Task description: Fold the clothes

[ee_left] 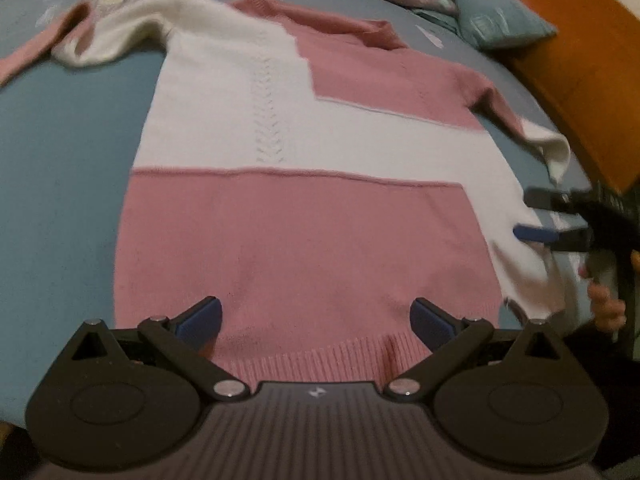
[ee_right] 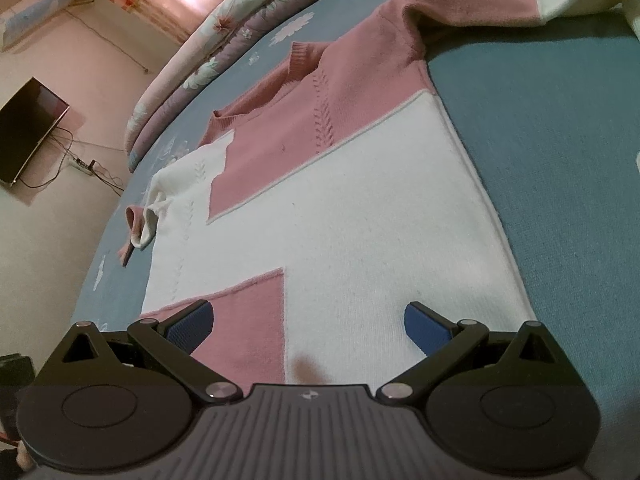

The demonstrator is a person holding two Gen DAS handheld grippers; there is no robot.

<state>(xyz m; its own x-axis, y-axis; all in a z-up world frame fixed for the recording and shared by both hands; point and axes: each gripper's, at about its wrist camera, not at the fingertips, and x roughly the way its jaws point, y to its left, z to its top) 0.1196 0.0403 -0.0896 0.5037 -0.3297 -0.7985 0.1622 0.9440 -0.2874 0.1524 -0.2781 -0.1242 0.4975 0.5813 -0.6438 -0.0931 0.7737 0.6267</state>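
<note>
You are holding the left tool (ee_left: 316, 316) wide over the ribbed hem of the sweater (ee_left: 304, 152), nothing between its blue pads, which are hovering above the pink lower panel. Judged: you are lining up for a hem grasp. You are holding the right tool (ee_right: 308, 322) equally wide and empty at the sweater's side edge, over the white panel; in the left wrist view it is sitting at the garment's right margin, near the white cuff.

The sweater is lying spread flat, front up, on the blue bed (ee_right: 560, 120), collar away from you. One sleeve (ee_right: 480, 4) is stretching outward across the bedding; the other sleeve (ee_left: 120, 36) is lying bunched toward the far corner. Judged: flat layout is giving both tools clean edges, and no fold is started yet.

Farther off, a floral quilt (ee_right: 208, 56) is lying rolled along the bed's far edge and a pillow (ee_left: 496, 20) is resting near the orange headboard (ee_left: 580, 60). No containers are showing.
</note>
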